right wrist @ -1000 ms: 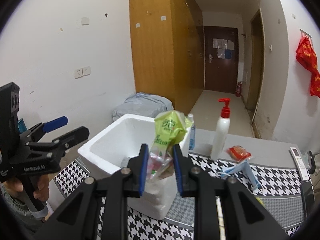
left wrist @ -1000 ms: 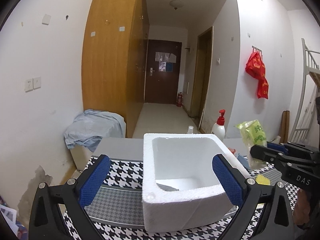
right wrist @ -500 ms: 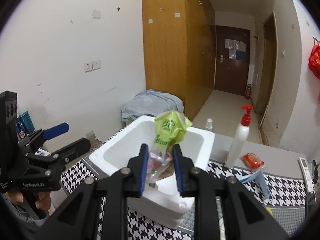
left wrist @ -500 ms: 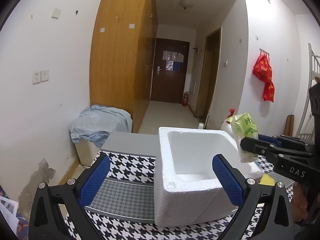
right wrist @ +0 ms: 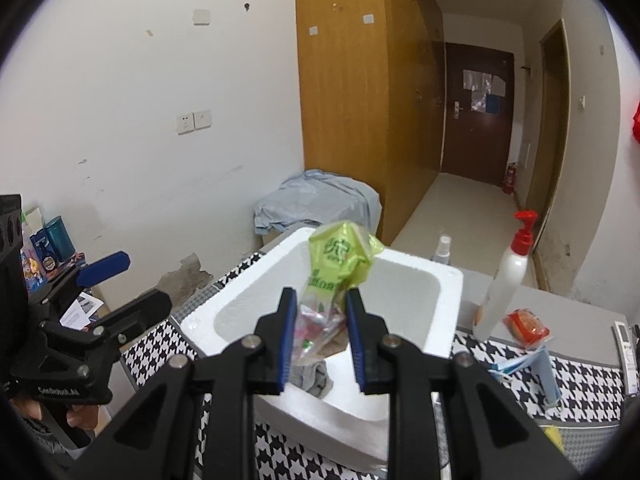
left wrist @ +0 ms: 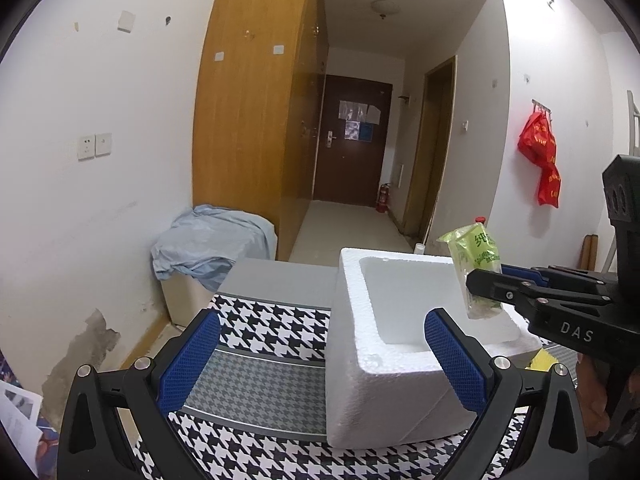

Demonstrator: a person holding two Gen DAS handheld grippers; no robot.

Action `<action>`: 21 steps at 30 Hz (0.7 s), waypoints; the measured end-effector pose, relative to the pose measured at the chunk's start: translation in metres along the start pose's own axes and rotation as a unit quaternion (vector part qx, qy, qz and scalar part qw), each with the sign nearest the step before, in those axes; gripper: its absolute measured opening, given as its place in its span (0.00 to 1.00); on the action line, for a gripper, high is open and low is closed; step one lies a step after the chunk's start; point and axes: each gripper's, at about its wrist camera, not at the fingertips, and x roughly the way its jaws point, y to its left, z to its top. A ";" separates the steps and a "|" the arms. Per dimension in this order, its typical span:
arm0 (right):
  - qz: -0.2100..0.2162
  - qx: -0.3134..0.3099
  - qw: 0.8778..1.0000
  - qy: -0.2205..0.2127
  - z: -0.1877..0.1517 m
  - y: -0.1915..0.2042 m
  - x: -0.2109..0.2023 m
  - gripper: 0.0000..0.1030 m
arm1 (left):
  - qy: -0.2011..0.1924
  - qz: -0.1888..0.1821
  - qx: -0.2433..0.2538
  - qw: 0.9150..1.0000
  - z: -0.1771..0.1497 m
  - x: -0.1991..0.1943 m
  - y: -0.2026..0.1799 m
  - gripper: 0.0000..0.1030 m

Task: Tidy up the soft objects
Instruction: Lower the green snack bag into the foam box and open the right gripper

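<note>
I count one foam box (right wrist: 420, 280), one green bag (right wrist: 340, 256), two bottles, one red packet (right wrist: 526, 326), and my two grippers.

— Standing on the grey tabletop (right wrist: 576, 308)?
— White pump bottle (right wrist: 505, 280) with red cap, upright; small spray bottle (right wrist: 443, 247) behind.
— Beside the bottle?
— Red packet (right wrist: 526, 327), just right of its base.
— Further back?
— Blue cloth (left wrist: 212, 242) heaped by the wooden wardrobe (left wrist: 256, 120); red bag (left wrist: 542, 160) hanging on the wall.

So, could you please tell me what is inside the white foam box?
In the right wrist view, the foam box holds a grey cloth at its near wall. The green bag, pinched in the right gripper, hangs over it and hides part of the floor.
</note>
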 end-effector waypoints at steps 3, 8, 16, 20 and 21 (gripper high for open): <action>0.000 -0.002 1.000 0.004 0.002 0.002 0.005 0.27 | -0.001 -0.001 0.000 1.000 0.000 0.000 -0.001 0.99; -0.003 -0.003 1.000 0.010 0.004 0.001 0.014 0.28 | 0.003 -0.002 -0.008 1.000 -0.001 0.002 0.003 0.99; -0.002 0.009 1.000 0.022 0.005 -0.002 0.024 0.37 | -0.004 0.006 -0.010 1.000 0.001 -0.001 0.007 0.99; 0.006 0.018 1.000 0.015 0.003 0.000 0.019 0.74 | -0.005 0.008 -0.012 1.000 0.000 -0.001 0.009 0.99; 0.006 0.018 1.000 0.012 0.004 0.000 0.018 0.75 | -0.004 0.008 -0.013 1.000 0.000 -0.001 0.009 0.99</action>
